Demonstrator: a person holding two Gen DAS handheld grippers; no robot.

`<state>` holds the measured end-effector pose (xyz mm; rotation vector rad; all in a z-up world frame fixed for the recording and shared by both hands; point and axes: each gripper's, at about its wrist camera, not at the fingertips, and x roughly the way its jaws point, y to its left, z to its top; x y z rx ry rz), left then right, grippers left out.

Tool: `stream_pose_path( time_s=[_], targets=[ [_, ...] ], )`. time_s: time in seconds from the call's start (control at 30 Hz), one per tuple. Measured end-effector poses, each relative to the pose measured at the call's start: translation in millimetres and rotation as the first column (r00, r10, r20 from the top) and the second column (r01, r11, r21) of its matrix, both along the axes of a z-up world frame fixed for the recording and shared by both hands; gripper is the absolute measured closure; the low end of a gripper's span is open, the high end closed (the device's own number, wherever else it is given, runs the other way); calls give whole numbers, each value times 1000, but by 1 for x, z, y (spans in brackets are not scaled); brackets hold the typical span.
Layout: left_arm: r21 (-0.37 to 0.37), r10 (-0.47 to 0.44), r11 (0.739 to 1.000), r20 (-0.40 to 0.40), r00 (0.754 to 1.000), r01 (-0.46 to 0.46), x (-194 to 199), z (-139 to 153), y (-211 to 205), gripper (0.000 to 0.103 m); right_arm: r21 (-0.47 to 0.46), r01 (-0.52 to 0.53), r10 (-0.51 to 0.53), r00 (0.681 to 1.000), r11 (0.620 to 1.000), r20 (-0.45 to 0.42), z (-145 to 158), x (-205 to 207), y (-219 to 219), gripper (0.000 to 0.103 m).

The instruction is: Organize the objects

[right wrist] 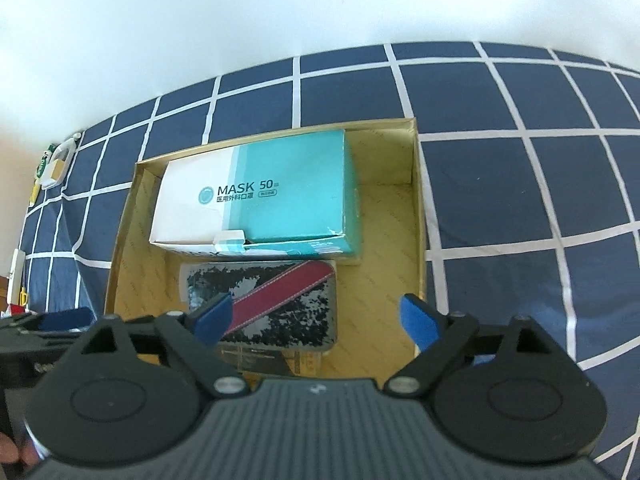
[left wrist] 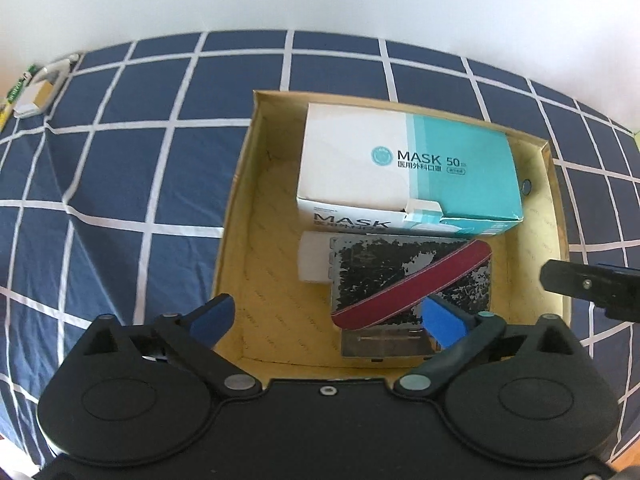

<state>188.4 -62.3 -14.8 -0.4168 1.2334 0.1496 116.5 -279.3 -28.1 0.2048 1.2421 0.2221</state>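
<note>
An open yellow cardboard box (left wrist: 236, 216) (right wrist: 418, 200) lies on a blue checked cloth. Inside it, at the far side, sits a white and teal mask box (left wrist: 400, 168) (right wrist: 256, 196). In front of that lies a flat black-speckled case with a dark red band (left wrist: 412, 280) (right wrist: 280, 292) across it. My left gripper (left wrist: 326, 318) hangs above the box's near end, open, nothing between its blue pads. My right gripper (right wrist: 316, 316) is open too, above the case and the box's bare right floor, holding nothing. The right gripper's finger shows at the edge (left wrist: 588, 284) of the left wrist view.
The blue cloth (left wrist: 120, 168) with white lines covers the surface around the box. Small items, a white and green packet among them (left wrist: 36, 88) (right wrist: 52, 164), lie at the far left edge. A white wall rises behind.
</note>
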Motion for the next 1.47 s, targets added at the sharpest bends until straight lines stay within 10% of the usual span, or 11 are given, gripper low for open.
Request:
stream_pose_path(
  time_s=[1.47],
  targets=[
    [74,-33,997,30,999,31,-36,31,-1,0,-68,16,-15,1000,998,18,19,-49,-15,0]
  ],
)
